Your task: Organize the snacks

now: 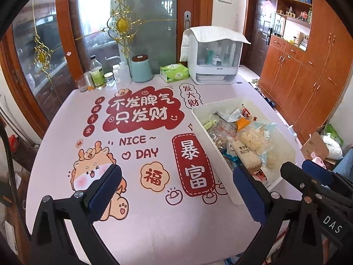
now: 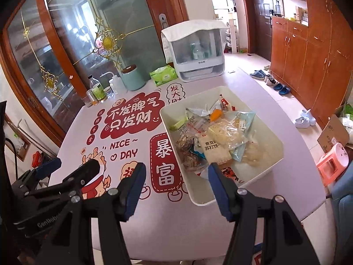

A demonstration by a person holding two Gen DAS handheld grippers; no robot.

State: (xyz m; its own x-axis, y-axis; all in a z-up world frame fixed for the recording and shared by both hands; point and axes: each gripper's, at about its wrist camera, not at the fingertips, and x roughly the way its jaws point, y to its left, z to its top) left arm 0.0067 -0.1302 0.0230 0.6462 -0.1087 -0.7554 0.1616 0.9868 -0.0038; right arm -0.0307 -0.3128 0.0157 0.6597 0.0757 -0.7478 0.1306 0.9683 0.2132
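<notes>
In the left wrist view, the left gripper (image 1: 176, 190) hangs with jaws spread and empty above the printed table (image 1: 154, 220), its right finger covering the near corner of the white bin (image 1: 198, 119) of snacks (image 1: 249, 141); wrappers overlap there, so few read clearly. In the right wrist view, the right gripper (image 2: 176, 187) gapes empty over the bin's (image 2: 260, 123) near rim, hiding packets beneath.

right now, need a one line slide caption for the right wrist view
Open right gripper hovers empty over the near end of a white bin packed with snack packets on a printed table.
</notes>
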